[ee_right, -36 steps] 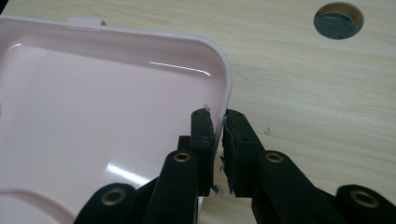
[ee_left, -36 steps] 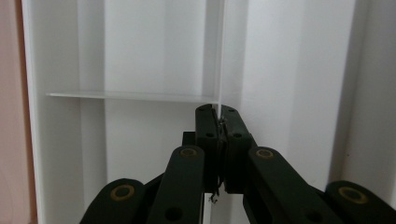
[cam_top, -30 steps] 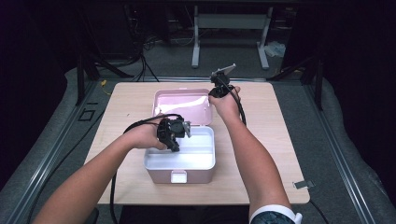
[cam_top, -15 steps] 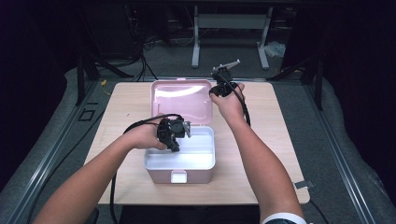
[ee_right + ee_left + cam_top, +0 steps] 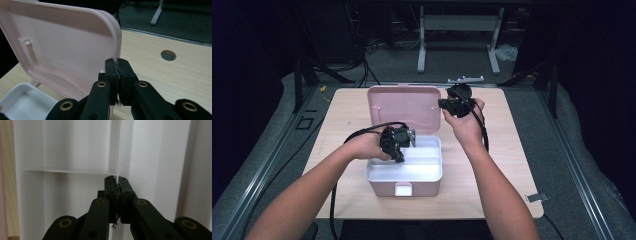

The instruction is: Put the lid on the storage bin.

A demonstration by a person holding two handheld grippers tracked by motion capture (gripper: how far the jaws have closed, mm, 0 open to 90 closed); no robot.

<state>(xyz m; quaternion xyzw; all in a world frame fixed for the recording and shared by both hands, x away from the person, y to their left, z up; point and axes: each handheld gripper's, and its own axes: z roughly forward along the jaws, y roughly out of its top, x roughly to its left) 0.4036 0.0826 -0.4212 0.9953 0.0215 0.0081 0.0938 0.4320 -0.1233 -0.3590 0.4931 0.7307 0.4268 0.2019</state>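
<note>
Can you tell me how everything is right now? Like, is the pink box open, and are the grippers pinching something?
Pink box: open, standing on the table.
Lid: raised upright behind the box.
White tray: sitting inside the box, nothing seen in its compartments.
Left gripper: shut on the white tray's thin divider wall.
Right gripper: shut on the lid's side edge.
</note>
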